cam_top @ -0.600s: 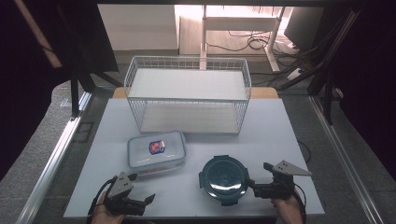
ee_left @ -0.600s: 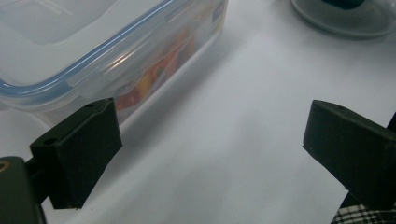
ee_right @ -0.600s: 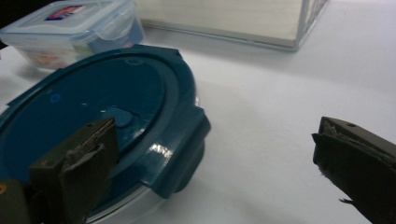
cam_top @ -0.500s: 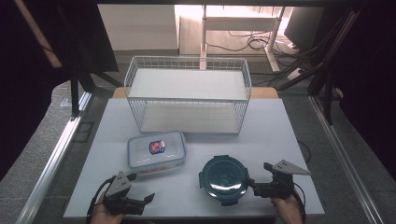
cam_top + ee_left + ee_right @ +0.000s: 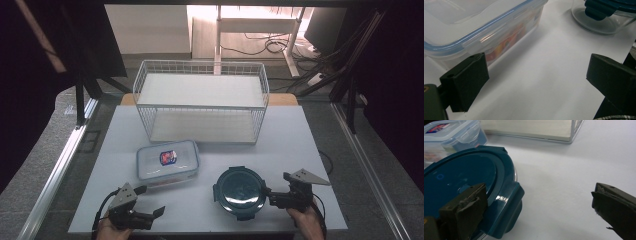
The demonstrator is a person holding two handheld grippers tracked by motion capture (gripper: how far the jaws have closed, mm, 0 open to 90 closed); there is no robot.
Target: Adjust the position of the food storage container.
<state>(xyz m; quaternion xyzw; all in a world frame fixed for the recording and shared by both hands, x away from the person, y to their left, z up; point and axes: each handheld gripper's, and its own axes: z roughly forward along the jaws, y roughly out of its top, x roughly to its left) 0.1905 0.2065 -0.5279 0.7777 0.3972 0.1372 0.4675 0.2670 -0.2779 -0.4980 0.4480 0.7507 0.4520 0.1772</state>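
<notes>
Behind, a wire basket [image 5: 200,102] stands on the white table [image 5: 310,150], cables beyond.

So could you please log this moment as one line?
left claw: open, near box | right claw: open, at round container | basket: empty

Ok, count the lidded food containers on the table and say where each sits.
2. The rectangular clear container sits left of centre, in front of the wire basket. The round container with the dark blue lid sits to its right, nearer the front edge.
</notes>
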